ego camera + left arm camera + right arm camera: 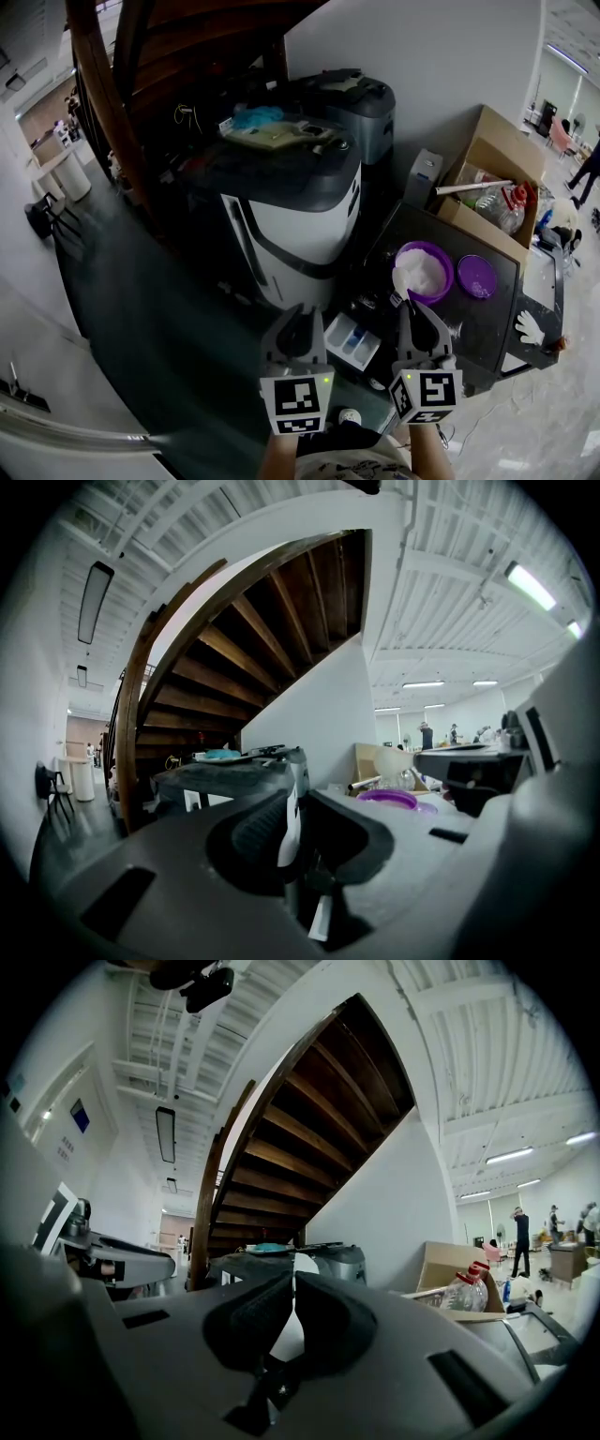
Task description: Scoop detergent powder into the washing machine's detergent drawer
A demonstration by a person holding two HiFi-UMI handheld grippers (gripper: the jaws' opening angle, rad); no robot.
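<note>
right gripper (pixel 410 305): clenched on your scoop (pixel 401 281), over bowl (pixel 447 267) rim (spills likely fall back)
left gripper (pixel 302 312): closed, empty, beside drawer (pixel 353 339)

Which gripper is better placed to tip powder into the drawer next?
Right: the right gripper grips the scoop at the purple bowl rim; the drawer lies just beside it.

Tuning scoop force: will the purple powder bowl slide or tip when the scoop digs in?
Likely slides before tipping: the purple bowl looks low and wide on a smooth dark tabletop. It looks like light plastic, so the powder probably adds little anchoring.
</note>
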